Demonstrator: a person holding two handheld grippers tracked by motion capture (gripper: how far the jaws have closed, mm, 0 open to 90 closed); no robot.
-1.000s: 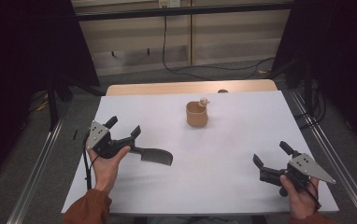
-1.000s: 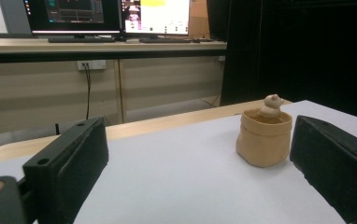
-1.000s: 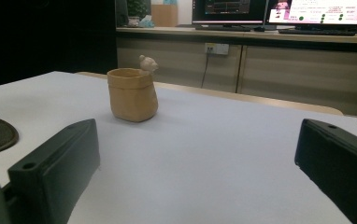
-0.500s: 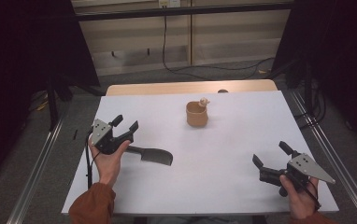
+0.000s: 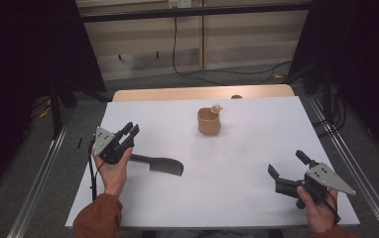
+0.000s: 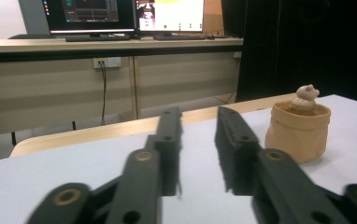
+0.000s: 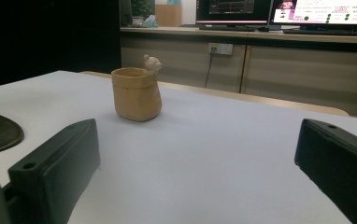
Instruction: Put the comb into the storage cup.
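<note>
The left gripper (image 5: 130, 130) hangs above the tabletop (image 5: 237, 163) at its left edge, jaws a narrow gap apart and holding nothing. The dark spatula (image 5: 160, 164) lies flat just beside it. The right gripper (image 5: 286, 165), spread wide, sits near the right corner. A tan cup (image 5: 209, 121) stands farther back.
</note>
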